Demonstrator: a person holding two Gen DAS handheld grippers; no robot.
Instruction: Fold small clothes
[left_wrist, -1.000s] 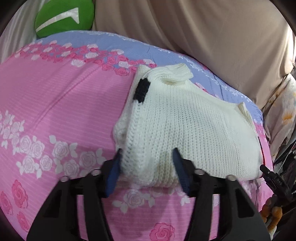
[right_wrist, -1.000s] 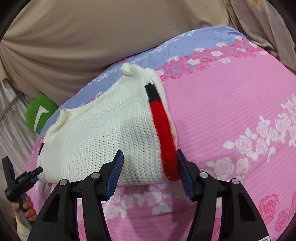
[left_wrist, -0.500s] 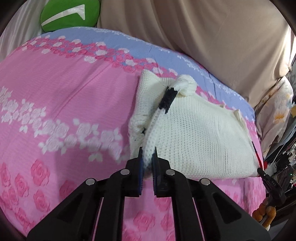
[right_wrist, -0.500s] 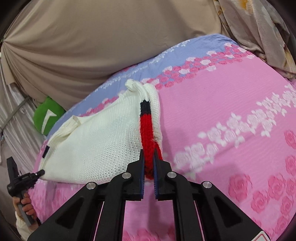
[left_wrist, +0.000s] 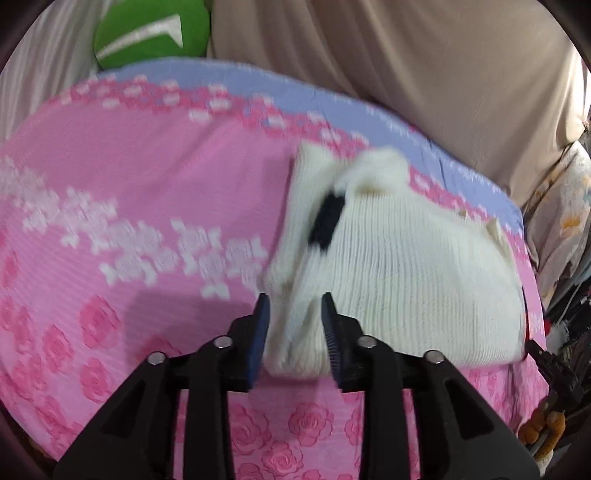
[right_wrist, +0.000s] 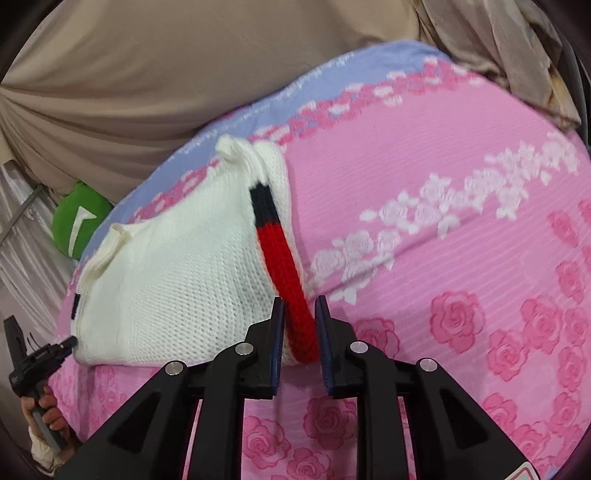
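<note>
On the pink rose-patterned bedcover (right_wrist: 461, 155) lies the folded cream knit sweater (right_wrist: 177, 280), soft, light and floppy by the look of it, so best taken at the near corners. The left gripper (left_wrist: 295, 325) has just been opening, its jaws loosely either side of the near-left corner. The right gripper (right_wrist: 300, 325), likewise just opened, straddles the red trim (right_wrist: 284, 266) without pinching.
</note>
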